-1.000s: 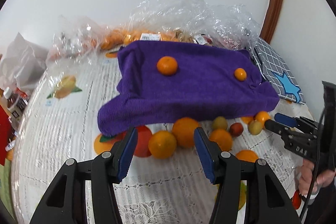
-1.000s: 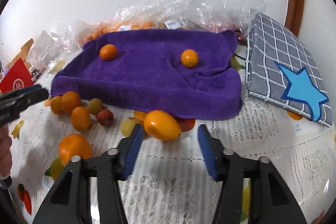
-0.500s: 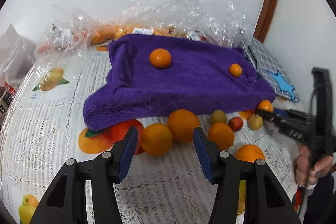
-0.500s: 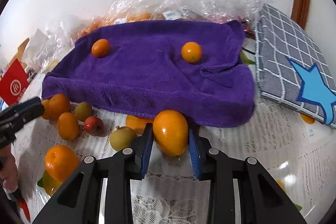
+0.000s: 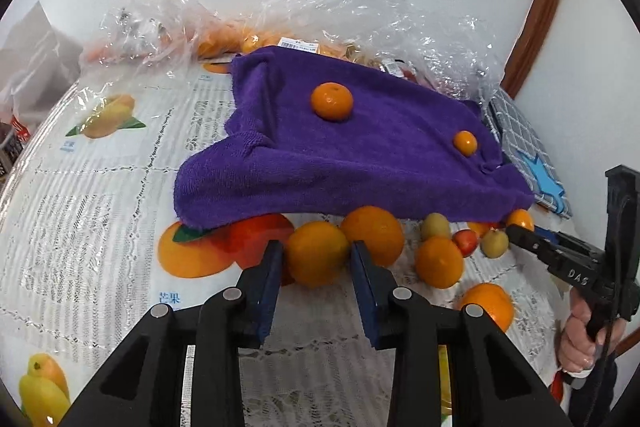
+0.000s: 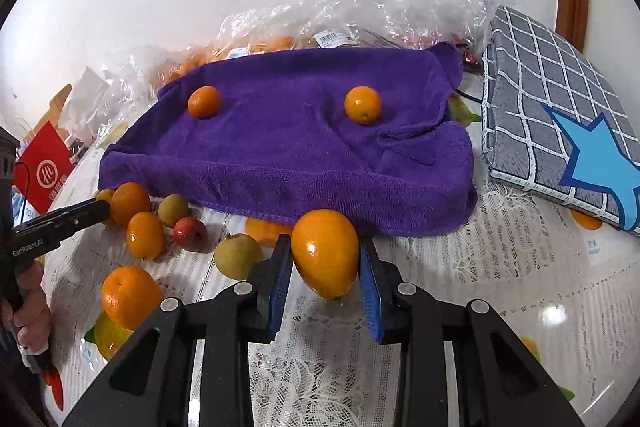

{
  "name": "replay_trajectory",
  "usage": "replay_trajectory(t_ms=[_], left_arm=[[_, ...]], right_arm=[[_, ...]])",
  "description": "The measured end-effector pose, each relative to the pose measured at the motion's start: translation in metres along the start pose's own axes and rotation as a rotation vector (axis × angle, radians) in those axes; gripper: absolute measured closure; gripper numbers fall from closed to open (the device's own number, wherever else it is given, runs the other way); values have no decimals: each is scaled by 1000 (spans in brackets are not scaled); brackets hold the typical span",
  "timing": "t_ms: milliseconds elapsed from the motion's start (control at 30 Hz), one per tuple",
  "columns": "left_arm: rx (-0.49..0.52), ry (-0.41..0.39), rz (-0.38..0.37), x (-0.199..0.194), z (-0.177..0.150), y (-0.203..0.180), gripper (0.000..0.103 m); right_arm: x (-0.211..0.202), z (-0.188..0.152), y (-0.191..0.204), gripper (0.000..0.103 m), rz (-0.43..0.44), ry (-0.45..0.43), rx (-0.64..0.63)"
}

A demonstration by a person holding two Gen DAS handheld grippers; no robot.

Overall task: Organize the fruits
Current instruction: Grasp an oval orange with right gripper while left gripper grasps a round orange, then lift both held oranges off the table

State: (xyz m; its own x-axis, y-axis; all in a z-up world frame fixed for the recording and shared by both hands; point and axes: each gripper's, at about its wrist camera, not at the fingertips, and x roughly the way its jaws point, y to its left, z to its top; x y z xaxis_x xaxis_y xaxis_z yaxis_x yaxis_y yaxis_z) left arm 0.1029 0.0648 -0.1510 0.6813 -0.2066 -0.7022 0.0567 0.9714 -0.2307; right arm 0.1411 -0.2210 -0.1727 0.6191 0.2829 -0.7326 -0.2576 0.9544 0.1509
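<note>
jaws: left gripper (image 5: pixel 317 259) has just closed, pinching an orange (image 5: pixel 316 253) | right gripper (image 6: pixel 325 261) pinching a mango (image 6: pixel 325 251) | both by purple towel (image 5: pixel 352 151) edge

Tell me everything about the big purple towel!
The purple towel is fluffy, like terry cloth, spread out on the table with rumpled, folded edges and a turned-over corner on the right. Two small oranges sit on top, one toward the left and one toward the right. Crinkly clear plastic bags lie behind it. More fruit sits along its front edge, some tucked partly under it.
</note>
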Motion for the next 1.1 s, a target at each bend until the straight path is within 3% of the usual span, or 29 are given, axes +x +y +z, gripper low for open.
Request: replay_trajectory(t_ms=[233,433,600,833,933,1000,1100], left_arm=[[-8,-1,15,3,4,-2,69],[-10,-5,15,4,6,-1,69],[-10,12,-9,2,4,2,70],[7,3,15,2,3,-3,69],[-12,1,13,4,6,-1,67],[-49,0,5,6,8,5,54],[-108,15,-41,9,10,15,53]], right_arm=[[6,0,-6,70,13,44,35],[7,-1,2,70,-27,45,-8],[8,-1,1,70,-18,46,-1],[8,-1,-1,70,-15,45,1],[8,0,-1,70,-17,45,0],[8,0,0,70,-20,45,-3],[7,-1,0,70,-21,45,-5]])
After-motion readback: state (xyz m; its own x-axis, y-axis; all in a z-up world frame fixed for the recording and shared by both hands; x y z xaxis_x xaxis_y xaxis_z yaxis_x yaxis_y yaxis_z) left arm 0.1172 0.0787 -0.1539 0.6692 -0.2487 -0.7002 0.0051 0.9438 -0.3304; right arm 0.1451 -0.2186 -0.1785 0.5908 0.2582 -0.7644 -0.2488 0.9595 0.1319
